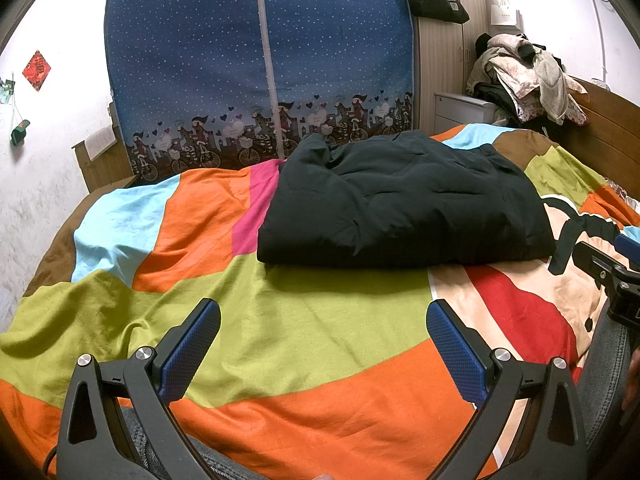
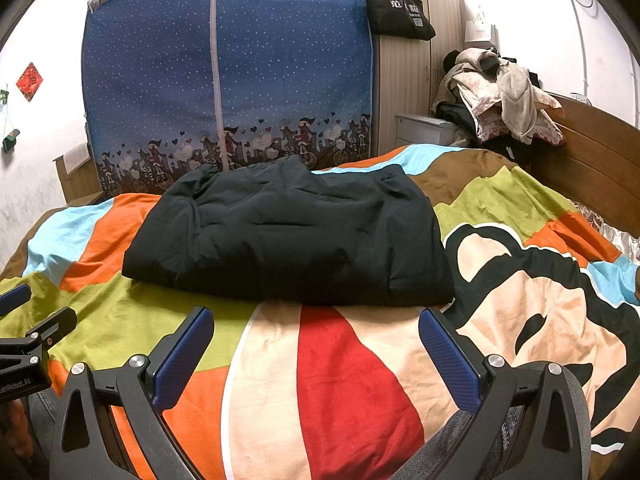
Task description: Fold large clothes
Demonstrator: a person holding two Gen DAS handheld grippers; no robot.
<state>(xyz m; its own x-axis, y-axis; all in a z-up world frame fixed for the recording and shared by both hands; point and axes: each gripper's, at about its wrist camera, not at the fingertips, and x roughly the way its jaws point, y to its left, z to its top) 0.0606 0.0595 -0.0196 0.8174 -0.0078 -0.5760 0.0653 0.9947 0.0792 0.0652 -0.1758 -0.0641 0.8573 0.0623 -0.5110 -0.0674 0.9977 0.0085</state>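
Dark padded garment (image 1: pixel 404 200) folded flat on patchwork bedspread (image 1: pixel 280 320), long axis left-right, folded edge facing grippers. Left gripper (image 1: pixel 323 340) and right gripper (image 2: pixel 316 344) both spread wide, empty, short of garment.

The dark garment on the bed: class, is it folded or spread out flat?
Folded. The dark garment lies as a compact, thick rectangular bundle on the colourful bedspread, with a doubled front edge and no sleeves showing.

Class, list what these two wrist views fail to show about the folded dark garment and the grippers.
- Folded dark garment: underside and inner layers hidden by its own top fold, in both views.
- Right gripper in the left wrist view: cut off by the frame edge.
- Left gripper in the right wrist view: likewise cut off.
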